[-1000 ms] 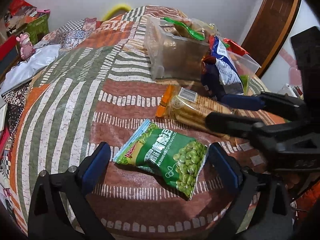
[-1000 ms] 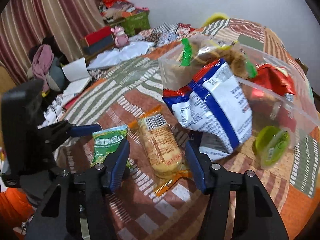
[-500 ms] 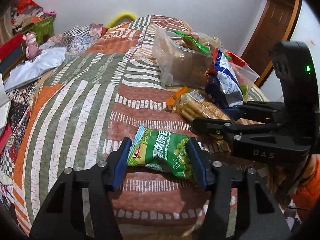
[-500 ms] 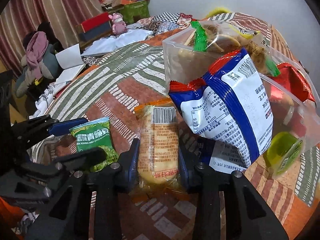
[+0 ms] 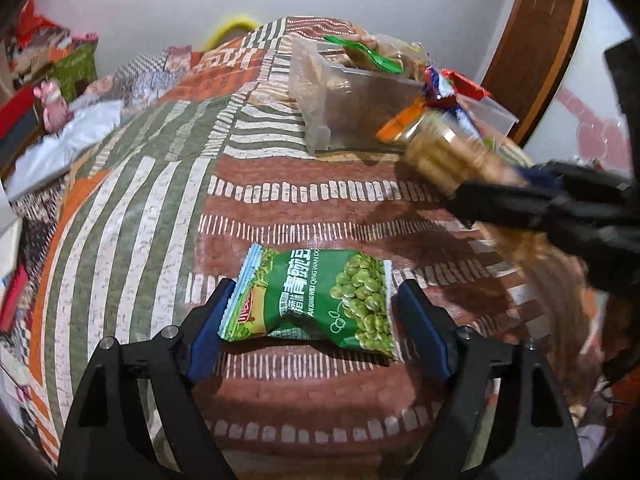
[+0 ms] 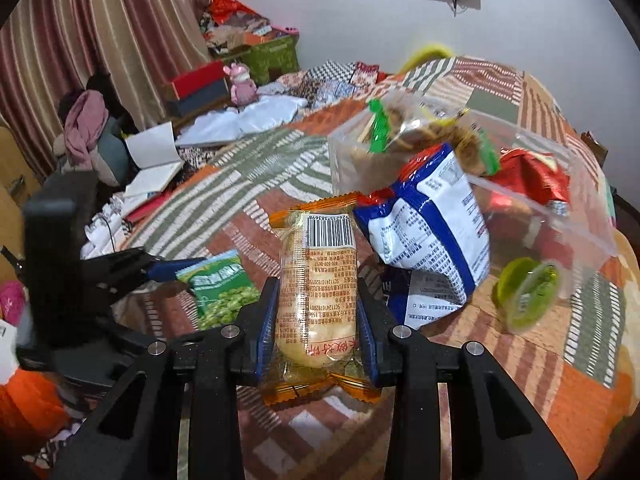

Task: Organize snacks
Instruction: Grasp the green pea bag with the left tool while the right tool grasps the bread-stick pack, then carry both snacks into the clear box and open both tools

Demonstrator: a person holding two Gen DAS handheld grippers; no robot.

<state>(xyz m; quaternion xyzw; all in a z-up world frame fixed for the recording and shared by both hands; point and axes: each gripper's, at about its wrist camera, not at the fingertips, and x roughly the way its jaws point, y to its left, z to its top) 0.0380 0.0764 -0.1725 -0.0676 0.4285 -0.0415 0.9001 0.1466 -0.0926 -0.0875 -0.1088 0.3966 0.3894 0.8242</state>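
A green pea snack bag (image 5: 320, 298) lies on the patchwork cloth between the blue pads of my left gripper (image 5: 316, 320), which is open around it; the pads stand a little off its edges. It also shows in the right wrist view (image 6: 222, 286). My right gripper (image 6: 318, 312) is shut on a clear orange-ended biscuit pack (image 6: 318, 280) and holds it above the cloth; the pack also shows in the left wrist view (image 5: 444, 148). A clear plastic box (image 5: 352, 108) with snacks stands behind.
A blue and white bag (image 6: 432, 232) leans on a second clear box (image 6: 560, 200) holding a red bag (image 6: 532, 180) and a green cup (image 6: 528, 288). Books, clothes and boxes lie off the table's left edge (image 6: 152, 160).
My right gripper closed on the biscuit pack and lifted it off the cloth. My left gripper came in around the green bag, narrowed, then widened a little.
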